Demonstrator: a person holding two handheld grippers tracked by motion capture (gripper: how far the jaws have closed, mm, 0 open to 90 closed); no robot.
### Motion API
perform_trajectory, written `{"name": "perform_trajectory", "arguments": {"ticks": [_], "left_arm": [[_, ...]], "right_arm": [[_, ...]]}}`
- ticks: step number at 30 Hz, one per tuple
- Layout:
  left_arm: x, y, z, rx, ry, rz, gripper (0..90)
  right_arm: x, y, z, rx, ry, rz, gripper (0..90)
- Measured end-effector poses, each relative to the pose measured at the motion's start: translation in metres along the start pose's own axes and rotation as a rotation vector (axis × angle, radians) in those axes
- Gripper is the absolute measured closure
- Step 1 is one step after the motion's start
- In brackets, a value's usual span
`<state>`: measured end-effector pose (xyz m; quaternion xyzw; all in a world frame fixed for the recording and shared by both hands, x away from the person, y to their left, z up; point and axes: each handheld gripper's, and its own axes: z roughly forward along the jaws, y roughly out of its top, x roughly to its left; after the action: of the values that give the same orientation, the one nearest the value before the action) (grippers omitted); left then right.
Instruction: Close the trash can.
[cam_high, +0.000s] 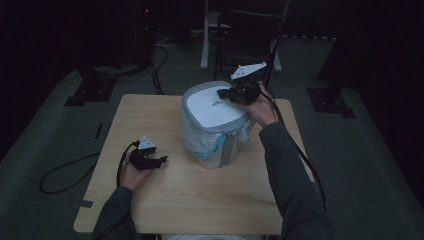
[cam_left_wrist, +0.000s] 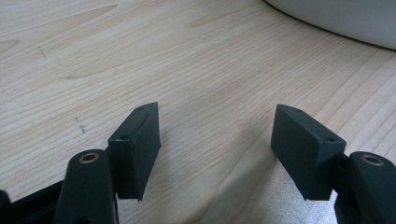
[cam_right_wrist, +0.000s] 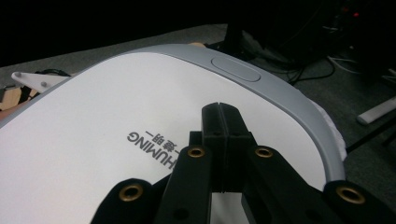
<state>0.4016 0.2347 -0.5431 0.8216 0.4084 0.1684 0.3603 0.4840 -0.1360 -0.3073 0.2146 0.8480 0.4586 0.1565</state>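
Right gripper (cam_right_wrist: 223, 109) with jaws pressed together, tips over the white lid (cam_right_wrist: 93, 154) of the waste bin (cam_high: 215, 150) standing upright mid-table, left gripper (cam_left_wrist: 217, 140) jaws apart, empty, above the wooden table (cam_left_wrist: 140, 56)

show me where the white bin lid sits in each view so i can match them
High view: the white bin lid lies centre, on top of the lined bin, under the right gripper.
Left gripper view: a pale curved edge, top right, probably the bin's wall rather than the lid.
Right gripper view: lid spreads below the shut jaws.
Shared landmark: the wooden table.
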Motion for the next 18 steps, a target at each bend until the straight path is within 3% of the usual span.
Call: {"name": "perform_trajectory", "arguments": {"ticks": [1, 3, 5, 6, 7, 10, 18], "left_arm": [[0.001, 0.0, 0.0, 0.0, -0.003, -0.002, 33.9], [0.0, 0.0, 0.0, 0.0, -0.003, -0.001, 33.9], [0.0, 0.0, 0.0, 0.0, 0.0, 0.0, 33.8], [0.0, 0.0, 0.0, 0.0, 0.0, 0.001, 33.8], [0.0, 0.0, 0.0, 0.001, -0.001, 0.0, 33.8], [0.0, 0.0, 0.0, 0.0, -0.001, -0.001, 33.8], [0.0, 0.0, 0.0, 0.0, -0.003, -0.002, 33.9]], "right_arm": [[0.0, -0.001, -0.001, -0.009, -0.009, -0.007, 90.0], [-0.003, -0.004, -0.012, -0.102, -0.035, 0.026, 90.0], [-0.005, -0.005, -0.016, -0.12, -0.046, 0.038, 90.0], [-0.008, -0.008, -0.022, -0.122, -0.081, 0.044, 90.0], [-0.008, -0.008, -0.022, -0.122, -0.081, 0.044, 90.0], [-0.012, -0.018, -0.035, -0.115, -0.139, 0.04, 90.0], [-0.02, -0.041, -0.057, -0.123, -0.204, 0.068, 90.0]]}}
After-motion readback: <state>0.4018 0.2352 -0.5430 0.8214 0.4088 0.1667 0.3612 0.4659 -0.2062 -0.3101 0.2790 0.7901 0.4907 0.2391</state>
